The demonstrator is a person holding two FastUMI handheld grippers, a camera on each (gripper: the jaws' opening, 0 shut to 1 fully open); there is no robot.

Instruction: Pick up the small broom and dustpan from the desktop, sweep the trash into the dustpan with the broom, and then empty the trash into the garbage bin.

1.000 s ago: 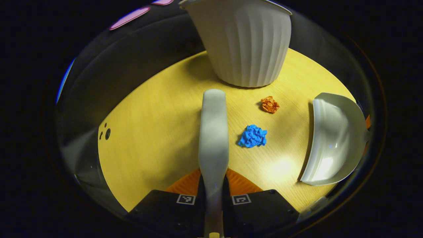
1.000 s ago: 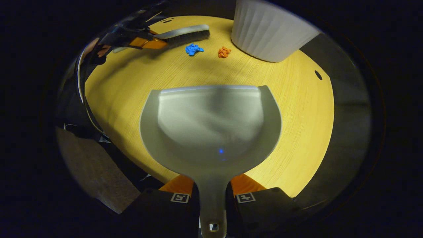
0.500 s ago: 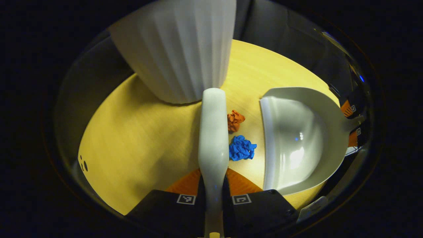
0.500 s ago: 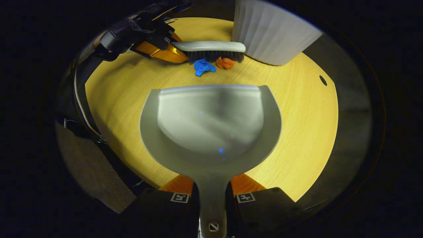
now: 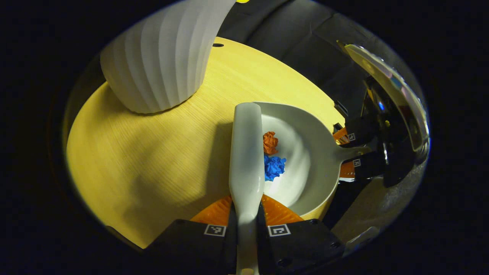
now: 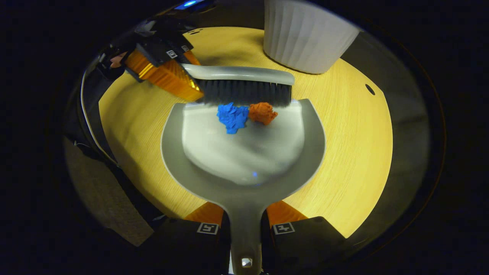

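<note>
Left tongs [image 5: 246, 225] grip the broom [image 5: 246, 152]; right tongs [image 6: 245, 228] grip the dustpan [image 6: 244, 183]. Blue scrap [image 6: 232, 117] and orange scrap [image 6: 261, 112] lie in the pan against the bristles, well ahead of the right tongs.

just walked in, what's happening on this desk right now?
A person is sweeping the desk with two handheld grippers. The left gripper is shut on the small broom; the right gripper is shut on the dustpan handle, pan flat on the yellow desktop. The bristles are at the pan's front lip, and the blue paper wad and orange paper wad sit just inside. The white ribbed bin stands behind, not yet used.
</note>
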